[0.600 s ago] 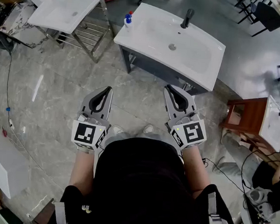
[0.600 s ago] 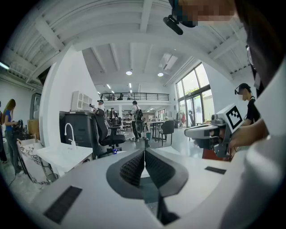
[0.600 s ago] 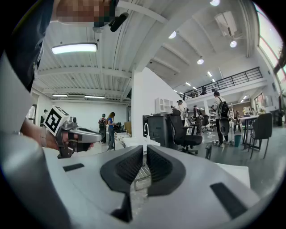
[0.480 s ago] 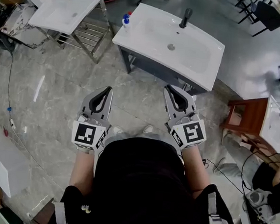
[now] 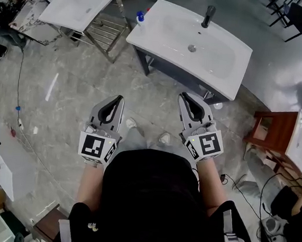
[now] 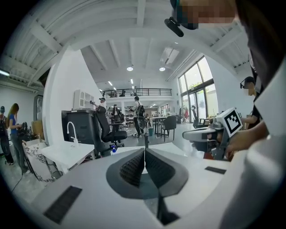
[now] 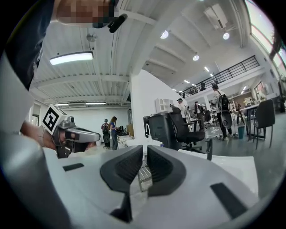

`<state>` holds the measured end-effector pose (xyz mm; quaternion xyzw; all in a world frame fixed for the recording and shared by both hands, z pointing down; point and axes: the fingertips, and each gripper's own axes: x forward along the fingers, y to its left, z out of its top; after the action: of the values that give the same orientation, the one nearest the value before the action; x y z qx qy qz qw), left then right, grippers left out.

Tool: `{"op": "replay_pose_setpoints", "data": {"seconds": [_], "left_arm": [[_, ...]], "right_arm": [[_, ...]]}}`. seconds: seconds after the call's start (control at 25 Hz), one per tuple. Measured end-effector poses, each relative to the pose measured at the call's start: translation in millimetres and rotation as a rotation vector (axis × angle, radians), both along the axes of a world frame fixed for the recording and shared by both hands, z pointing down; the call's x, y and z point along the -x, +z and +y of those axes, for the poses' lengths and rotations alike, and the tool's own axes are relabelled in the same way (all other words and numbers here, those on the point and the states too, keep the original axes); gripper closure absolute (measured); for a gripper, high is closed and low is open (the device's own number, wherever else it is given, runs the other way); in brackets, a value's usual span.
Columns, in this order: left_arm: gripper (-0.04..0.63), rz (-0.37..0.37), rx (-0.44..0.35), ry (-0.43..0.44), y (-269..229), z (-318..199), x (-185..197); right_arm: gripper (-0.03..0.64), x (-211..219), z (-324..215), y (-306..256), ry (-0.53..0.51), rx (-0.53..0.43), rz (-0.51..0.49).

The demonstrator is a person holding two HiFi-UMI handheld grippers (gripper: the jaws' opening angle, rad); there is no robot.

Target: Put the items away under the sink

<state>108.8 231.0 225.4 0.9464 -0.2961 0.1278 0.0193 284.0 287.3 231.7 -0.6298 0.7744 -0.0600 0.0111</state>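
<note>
Left gripper (image 5: 119, 98) closed, empty | right gripper (image 5: 183, 96) closed, empty | sink (image 5: 166, 19) ahead

The sink (image 5: 226, 82) at upper middle is white, its tap (image 5: 207, 16) black, its cabinet (image 5: 176, 76) dark grey. The bottle (image 5: 140, 19) has a blue cap. The floor (image 5: 56, 114) is marbled grey. The left gripper (image 5: 119, 98) and right gripper (image 5: 182, 95) are pale grey with black-and-white square markers. The person's top (image 5: 153, 208) is black.

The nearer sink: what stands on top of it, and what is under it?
On the sink stand a black faucet and, at its left corner, a blue-capped bottle. Under it a dark cabinet shows; the basin covers its inside.
</note>
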Motion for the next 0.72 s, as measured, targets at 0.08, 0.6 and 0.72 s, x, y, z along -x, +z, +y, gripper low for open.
{"op": "replay_pose_setpoints", "data": {"seconds": [0.08,0.6,0.72], "left_arm": [[0.572,0.004,0.01,-0.003,3,-9,3],[0.572,0.061,0.046,0.077,9,-130,37],[0.572,0.079,0.045,0.09,8,-161,51]], "right_arm": [[0.569,1,-8,3,0.005,0.009,-0.016],[0.569,38,-118,2,0.069,0.055,0.021],[0.569,55,-147,0,0.083,0.059,0.039]]}}
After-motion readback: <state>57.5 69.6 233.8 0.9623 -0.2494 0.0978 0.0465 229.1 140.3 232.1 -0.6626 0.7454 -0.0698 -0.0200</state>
